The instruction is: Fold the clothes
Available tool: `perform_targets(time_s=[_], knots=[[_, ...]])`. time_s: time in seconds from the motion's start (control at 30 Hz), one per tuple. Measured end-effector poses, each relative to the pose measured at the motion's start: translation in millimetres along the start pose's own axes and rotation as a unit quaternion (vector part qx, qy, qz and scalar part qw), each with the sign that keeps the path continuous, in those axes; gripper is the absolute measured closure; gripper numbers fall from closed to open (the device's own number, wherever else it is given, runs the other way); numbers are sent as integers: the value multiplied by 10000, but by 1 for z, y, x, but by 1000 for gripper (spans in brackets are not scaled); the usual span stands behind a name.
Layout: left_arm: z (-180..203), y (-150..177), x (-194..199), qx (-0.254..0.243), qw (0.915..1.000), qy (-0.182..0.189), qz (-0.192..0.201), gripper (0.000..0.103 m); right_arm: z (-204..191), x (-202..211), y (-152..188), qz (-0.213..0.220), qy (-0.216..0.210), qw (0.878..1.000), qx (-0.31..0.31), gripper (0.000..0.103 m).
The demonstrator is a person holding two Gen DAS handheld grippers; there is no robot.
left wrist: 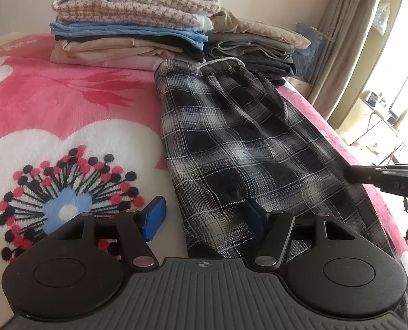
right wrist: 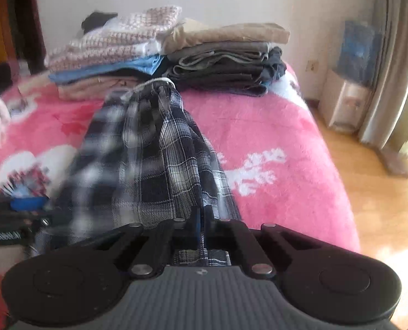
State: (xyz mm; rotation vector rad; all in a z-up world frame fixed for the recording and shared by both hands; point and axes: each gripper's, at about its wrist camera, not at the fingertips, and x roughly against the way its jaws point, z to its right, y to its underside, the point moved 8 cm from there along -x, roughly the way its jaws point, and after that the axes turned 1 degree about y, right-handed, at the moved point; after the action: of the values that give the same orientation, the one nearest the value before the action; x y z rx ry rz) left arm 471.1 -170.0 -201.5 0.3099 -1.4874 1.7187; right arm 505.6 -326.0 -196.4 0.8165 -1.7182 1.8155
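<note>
Black-and-white plaid trousers (left wrist: pixel 231 143) lie lengthwise on the pink flowered blanket (left wrist: pixel 52 96), with the drawstring waist at the far end. My left gripper (left wrist: pixel 205 217) is open at the trousers' near left edge. Its right blue pad (left wrist: pixel 255 217) rests over the cloth and its left pad (left wrist: pixel 156 217) over the blanket. In the right wrist view my right gripper (right wrist: pixel 202 220) is shut on the near right edge of the plaid trousers (right wrist: pixel 149 165), and the cloth rises in a fold toward it. The right gripper's black fingers (left wrist: pixel 382 178) also show at the trousers' right side.
Two stacks of folded clothes stand at the far end of the bed: one topped by a houndstooth knit (left wrist: pixel 135 5), one by a tan garment (left wrist: pixel 259 30). The bed's right edge drops to a wooden floor (right wrist: pixel 382 192), with a water dispenser (right wrist: pixel 344 101) and curtain (right wrist: pixel 391 55) beyond.
</note>
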Motion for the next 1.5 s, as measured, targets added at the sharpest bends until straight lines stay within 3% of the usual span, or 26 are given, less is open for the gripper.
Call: perform_targets(time_s=[0.1,0.23,0.3,0.33,0.6,0.7,1.0,1.1,1.3,1.5], knots=[[1,1,-1,-63,10000,-36,3,41,-7,-3,2,-61,174,9994,300,100],[2,1,-1,-121,9999,-49,12,40,-19,7,0,202,61,9980,598,97],[3,1,-1,-128,9999,-47,11,40,-21,8,-3,257,68,9973,682,84],[3,1,-1,-127,9999,-47,10,40,-21,6,-6,277,123,9971,696,70],[3,2,-1,-142,9999,-14,24,40,1,-18,-30,167,-137,9995,-218,67],[3,2,-2,-167,9999,-9,42,39,0,-23,-32,143,-363,9987,-328,70],[4,3,-3,-209,9997,-31,98,37,-16,-15,-22,236,-404,9988,174,102],[3,1,-3,-166,9998,-22,99,37,-16,-15,-23,309,-106,9986,424,103],[0,-9,-10,-54,10000,39,74,37,9,-2,-41,566,-10,9984,-13,103],[5,-9,-19,-183,9998,-100,58,37,24,-21,-31,349,196,9992,-62,103]])
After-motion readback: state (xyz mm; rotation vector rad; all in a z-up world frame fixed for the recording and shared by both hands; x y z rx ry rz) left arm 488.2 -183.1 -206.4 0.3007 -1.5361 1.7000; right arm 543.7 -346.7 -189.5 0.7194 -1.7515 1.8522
